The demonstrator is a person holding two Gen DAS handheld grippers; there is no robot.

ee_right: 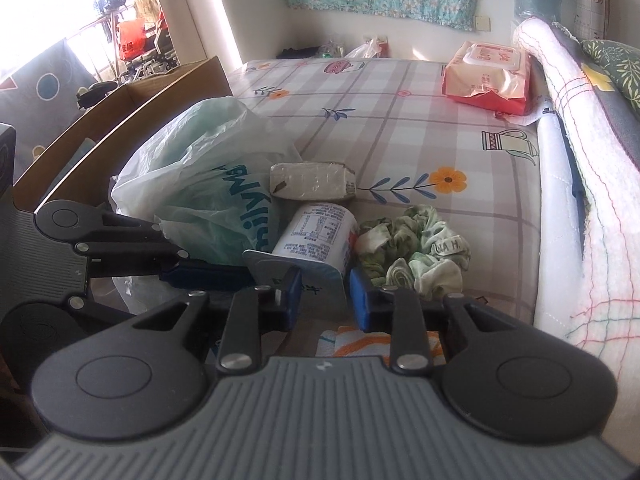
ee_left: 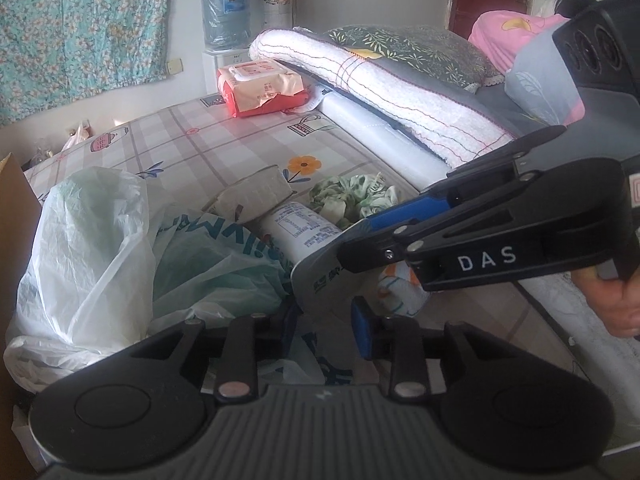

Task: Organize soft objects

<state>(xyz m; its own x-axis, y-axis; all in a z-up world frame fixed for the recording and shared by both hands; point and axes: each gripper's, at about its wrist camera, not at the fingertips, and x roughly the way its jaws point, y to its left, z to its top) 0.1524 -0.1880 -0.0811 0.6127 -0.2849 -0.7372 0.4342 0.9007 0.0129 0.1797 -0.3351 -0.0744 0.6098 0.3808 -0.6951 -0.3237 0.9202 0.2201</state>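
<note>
A white pack [ee_right: 316,236] with a printed label is seen lying on its side on the bed [ee_right: 400,128], near the front edge, its grey sealed end turned toward both cameras. That end is gripped by the right claw [ee_right: 325,298]: its two blue pads are set against either side of the pack, narrowly parted. The left claw [ee_left: 326,320] is brought in from the other side, its fingers reaching to the same grey end; only one of its pads is plainly shown, so it cannot be told whether the pack is pinched by it or merely touched. A hand [ee_left: 616,304] is seen on the right claw's handle. A crumpled green-and-white cloth [ee_right: 416,248] is found just beside the pack on one side, and a pale plastic bag [ee_right: 208,184] with teal lettering on the other. A wrapped greyish block [ee_right: 312,180] lies just behind the pack. Farther back, a red-and-pink wipes packet [ee_right: 488,76] is placed near a folded white blanket [ee_right: 592,200]. A cardboard box [ee_right: 132,108] stands beyond the bag.
</note>
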